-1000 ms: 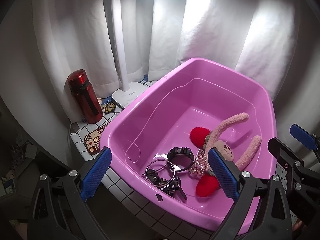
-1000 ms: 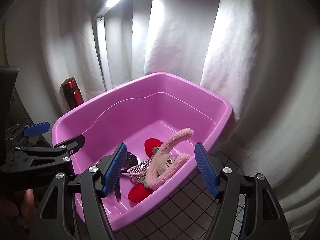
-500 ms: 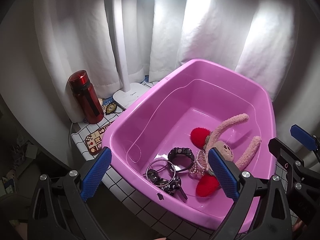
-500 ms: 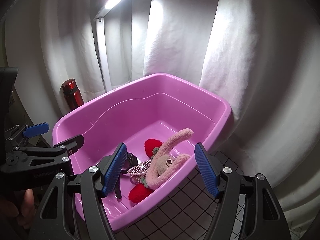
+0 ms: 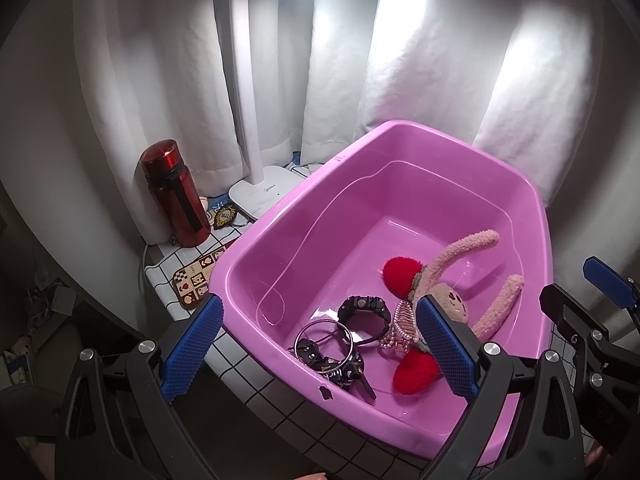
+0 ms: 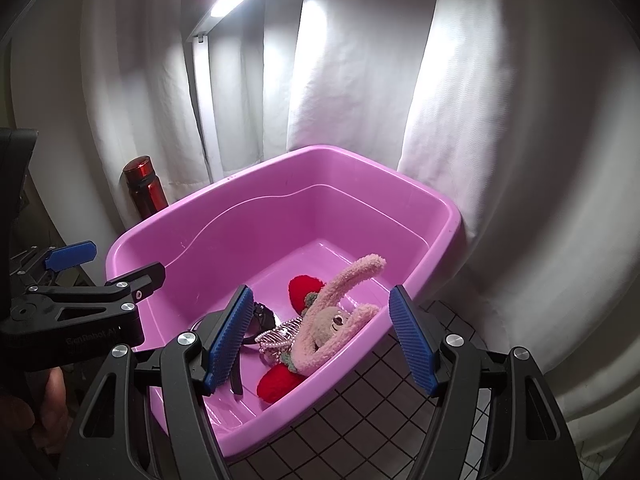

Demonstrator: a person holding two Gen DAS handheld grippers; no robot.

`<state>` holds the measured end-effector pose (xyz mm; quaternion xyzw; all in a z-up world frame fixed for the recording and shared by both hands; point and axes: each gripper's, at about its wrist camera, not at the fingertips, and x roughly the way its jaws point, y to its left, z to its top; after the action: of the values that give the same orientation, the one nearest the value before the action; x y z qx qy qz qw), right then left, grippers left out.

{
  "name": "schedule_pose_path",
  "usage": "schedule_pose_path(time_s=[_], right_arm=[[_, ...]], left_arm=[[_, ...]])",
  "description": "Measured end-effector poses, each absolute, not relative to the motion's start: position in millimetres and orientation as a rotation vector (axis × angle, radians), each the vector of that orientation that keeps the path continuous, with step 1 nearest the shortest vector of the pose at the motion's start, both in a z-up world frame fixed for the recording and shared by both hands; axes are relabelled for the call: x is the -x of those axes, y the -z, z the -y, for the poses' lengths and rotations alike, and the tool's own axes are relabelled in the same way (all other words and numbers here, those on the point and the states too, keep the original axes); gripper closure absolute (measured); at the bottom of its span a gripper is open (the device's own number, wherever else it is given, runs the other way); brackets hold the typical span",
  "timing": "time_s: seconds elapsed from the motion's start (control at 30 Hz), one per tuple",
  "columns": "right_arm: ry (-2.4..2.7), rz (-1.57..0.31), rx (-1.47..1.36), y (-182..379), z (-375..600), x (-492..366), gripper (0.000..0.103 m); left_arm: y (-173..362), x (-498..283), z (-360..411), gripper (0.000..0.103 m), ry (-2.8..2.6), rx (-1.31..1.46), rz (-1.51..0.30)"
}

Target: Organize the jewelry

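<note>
A pink plastic tub [image 5: 280, 216] [image 6: 448, 208] stands on a tiled table. In it lie a black watch [image 5: 365, 309], silver bangles [image 5: 322, 340] with dark trinkets, a pearl hair claw [image 5: 400, 330] [image 6: 280, 336] and a pink plush bunny with red pompoms [image 5: 452, 304] [image 6: 332, 324]. My left gripper [image 5: 316, 352] is open and empty, above the tub's near edge. My right gripper [image 6: 320, 336] is open and empty, above the tub's near right corner. The right gripper also shows at the right of the left wrist view [image 5: 576, 312].
A red bottle [image 5: 174, 194] [image 6: 145, 186] stands left of the tub. A white desk lamp [image 5: 250, 120] stands behind it by the white curtain. A small badge [image 5: 226, 216] and a patterned coaster [image 5: 196, 280] lie on the tiled table [image 5: 256, 384].
The left wrist view has shifted very slightly; the tub and its contents sit a touch lower right. Both grippers stay open and nothing in the tub has moved.
</note>
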<state>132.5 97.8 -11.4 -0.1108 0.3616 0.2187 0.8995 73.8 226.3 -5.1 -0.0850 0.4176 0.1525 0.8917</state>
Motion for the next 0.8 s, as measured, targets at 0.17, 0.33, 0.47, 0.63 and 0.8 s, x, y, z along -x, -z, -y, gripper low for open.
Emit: schedule_pose_path(time_s=[0.17,0.33,0.47,0.63,0.8], right_arm=[[-0.451,-0.75,0.228,11.2,-96.9,-132.5,0.036],[-0.452,-0.752,0.229,11.2,-96.9,-132.6,0.036],[-0.456,-0.753,0.232,11.3,-95.8,-133.1,0.036],[-0.458,-0.753,0.233,11.7,-95.6,-132.9,0.036],[-0.459,-0.752,0.231,12.2,-96.1,-132.5,0.036]], left_arm=[[5.6,-74.5,-221.6,0.008,-0.31,0.174,-0.869],[6.8,-75.3,-220.9,0.008,-0.306,0.182,-0.877],[7.1,-75.3,-221.4,0.008,-0.302,0.189,-0.879],[7.1,-73.4,-221.8,0.008,-0.289,0.194,-0.865],[6.0,-74.3,-217.7,0.007,-0.311,0.157,-0.873]])
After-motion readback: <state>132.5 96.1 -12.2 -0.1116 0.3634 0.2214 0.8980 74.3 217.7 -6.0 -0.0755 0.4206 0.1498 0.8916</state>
